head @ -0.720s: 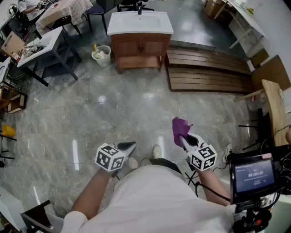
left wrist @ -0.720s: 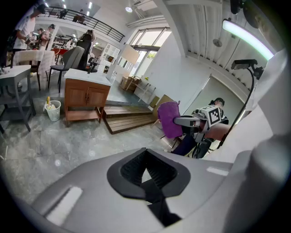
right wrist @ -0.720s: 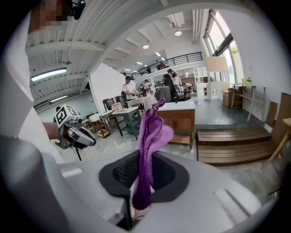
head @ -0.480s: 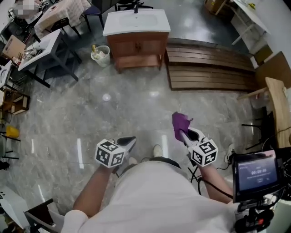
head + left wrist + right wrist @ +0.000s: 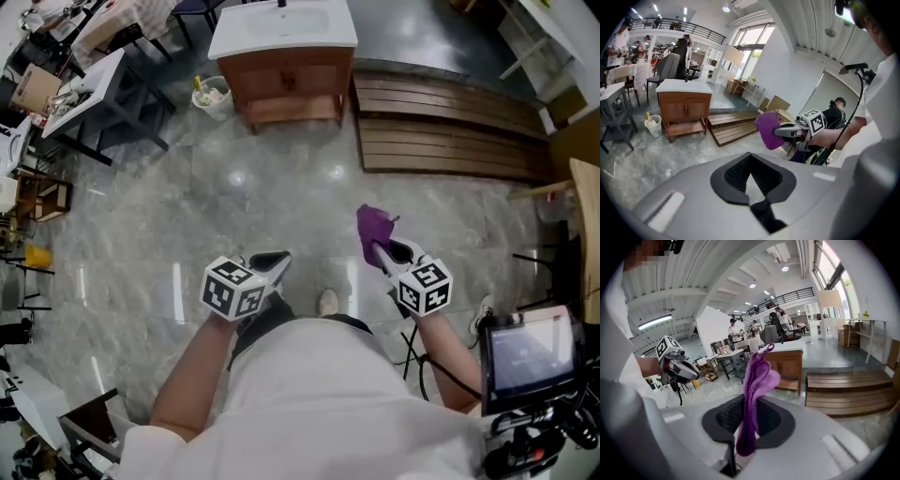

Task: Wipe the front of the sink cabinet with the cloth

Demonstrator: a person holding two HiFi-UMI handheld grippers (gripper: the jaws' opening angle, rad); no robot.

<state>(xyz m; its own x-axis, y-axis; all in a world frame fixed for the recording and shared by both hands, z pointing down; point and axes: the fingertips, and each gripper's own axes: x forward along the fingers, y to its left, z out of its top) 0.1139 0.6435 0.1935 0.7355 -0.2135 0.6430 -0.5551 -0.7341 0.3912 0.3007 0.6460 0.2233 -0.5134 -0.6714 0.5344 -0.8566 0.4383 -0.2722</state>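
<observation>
The wooden sink cabinet (image 5: 286, 82) with a white basin top stands far ahead across the floor; it also shows in the left gripper view (image 5: 684, 110) and behind the cloth in the right gripper view (image 5: 790, 366). My right gripper (image 5: 375, 242) is shut on a purple cloth (image 5: 372, 228), which sticks up between the jaws (image 5: 757, 380) and is seen from the side as well (image 5: 768, 130). My left gripper (image 5: 272, 262) is shut with nothing in it (image 5: 751, 176). Both grippers hang at waist height, well short of the cabinet.
A small white bin (image 5: 212, 97) stands left of the cabinet. A slatted wooden platform (image 5: 441, 127) lies to its right. Tables and chairs (image 5: 94, 89) crowd the left side. A monitor on a stand (image 5: 525, 356) is at my right. The floor is polished stone (image 5: 187, 216).
The cabinet has slid up toward the top of the head view as I step toward it. Both grippers keep their pose, the cloth still held in the right one.
</observation>
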